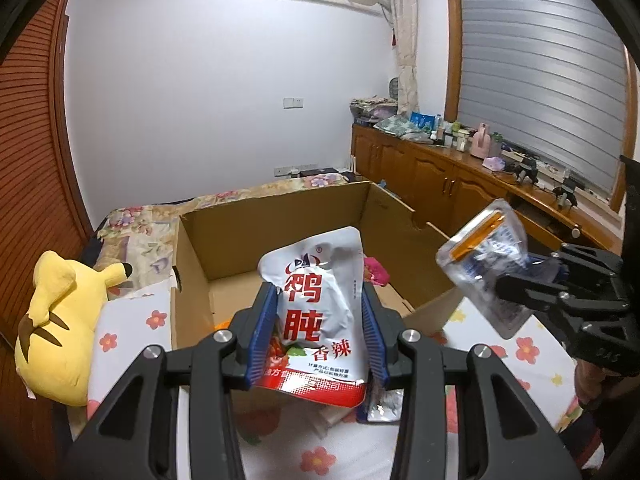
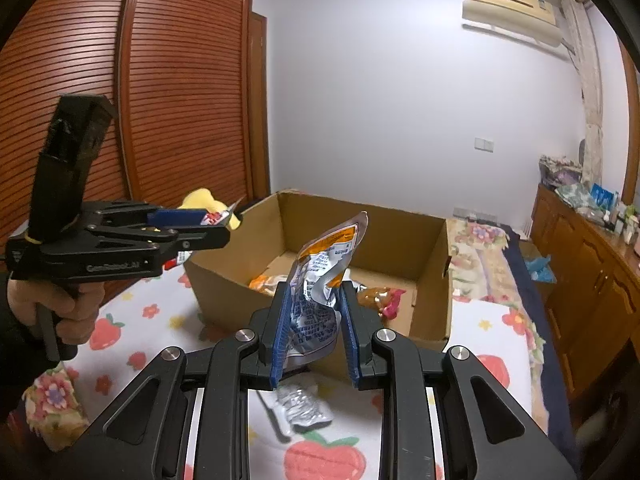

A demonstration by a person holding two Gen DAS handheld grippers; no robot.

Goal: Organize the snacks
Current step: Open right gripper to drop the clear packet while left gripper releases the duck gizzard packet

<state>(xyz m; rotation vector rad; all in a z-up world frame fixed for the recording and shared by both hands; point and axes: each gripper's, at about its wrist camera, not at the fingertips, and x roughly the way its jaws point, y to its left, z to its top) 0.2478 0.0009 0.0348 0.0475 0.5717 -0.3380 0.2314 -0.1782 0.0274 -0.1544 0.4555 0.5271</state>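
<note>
Right gripper (image 2: 314,326) is pinching a crinkled silver pouch (image 2: 320,284) just in front of the open box (image 2: 432,272), with the left gripper (image 2: 218,227) off to the box's left clamped on a red-and-white pack (image 2: 212,219), and another silver pouch (image 2: 300,406) lying on the bedsheet (image 2: 140,312) nearer than the box.

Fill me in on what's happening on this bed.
A person is sorting snacks with two handheld tongs. The left tongs are clamped on a white and red snack pouch, held up in front of the open cardboard box. The right tongs grip a crumpled silver packet with an orange strip. A few snacks already lie in the box, and another silver packet lies on the floral sheet.
</note>
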